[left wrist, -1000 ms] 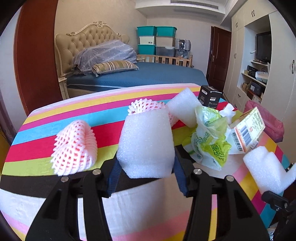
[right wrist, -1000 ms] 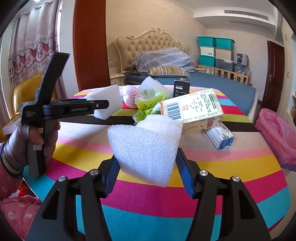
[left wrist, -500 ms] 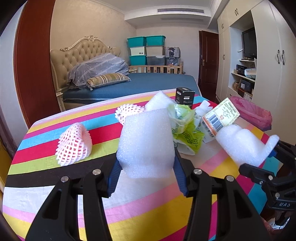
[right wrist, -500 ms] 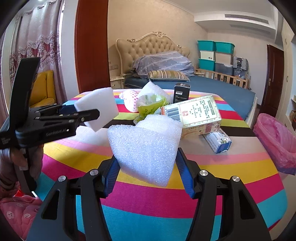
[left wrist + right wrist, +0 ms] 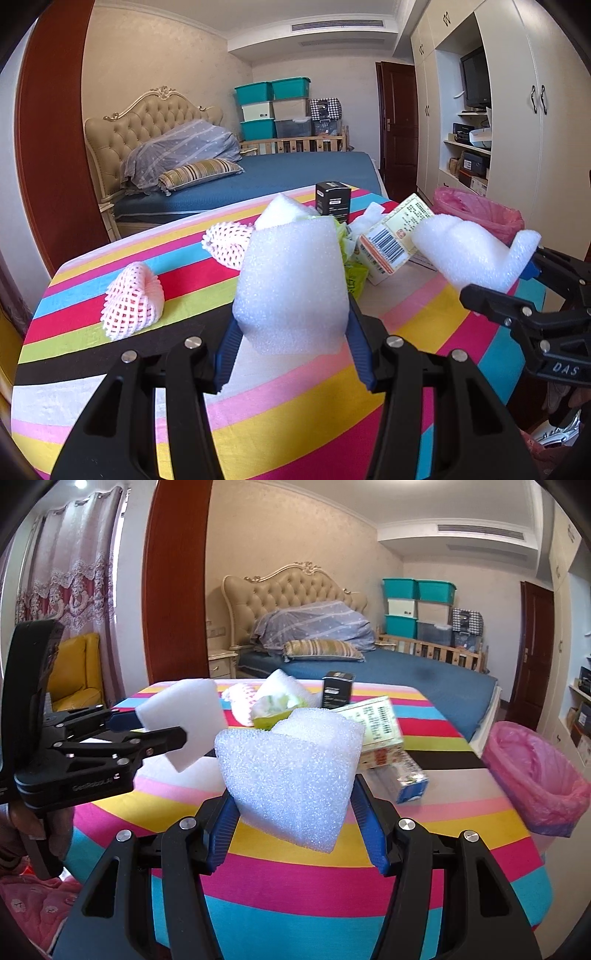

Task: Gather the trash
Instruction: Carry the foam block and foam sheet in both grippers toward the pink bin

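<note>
My left gripper [image 5: 291,321] is shut on a white foam block [image 5: 291,280], held above the striped table [image 5: 295,413]. My right gripper [image 5: 295,797] is shut on a second, folded white foam piece [image 5: 288,771]. Each gripper shows in the other's view: the right one [image 5: 517,280] with its foam [image 5: 465,251] at the right, the left one [image 5: 162,727] with its block [image 5: 184,716] at the left. Behind on the table lie two pink foam nets [image 5: 131,304], a green wrapper [image 5: 275,707], a barcode carton [image 5: 395,236], a black box [image 5: 332,201] and a small blue carton [image 5: 408,781].
A bin lined with a pink bag [image 5: 535,775] stands at the table's right edge. A bed [image 5: 369,672] lies behind the table, a wardrobe [image 5: 509,122] rises at the right, and a yellow chair [image 5: 74,672] sits at the left. A person's hand [image 5: 26,823] holds the left gripper.
The left gripper has swung to the right with its foam block, bringing the right gripper and the pink bin further into its view. The right gripper rose slightly with its foam.
</note>
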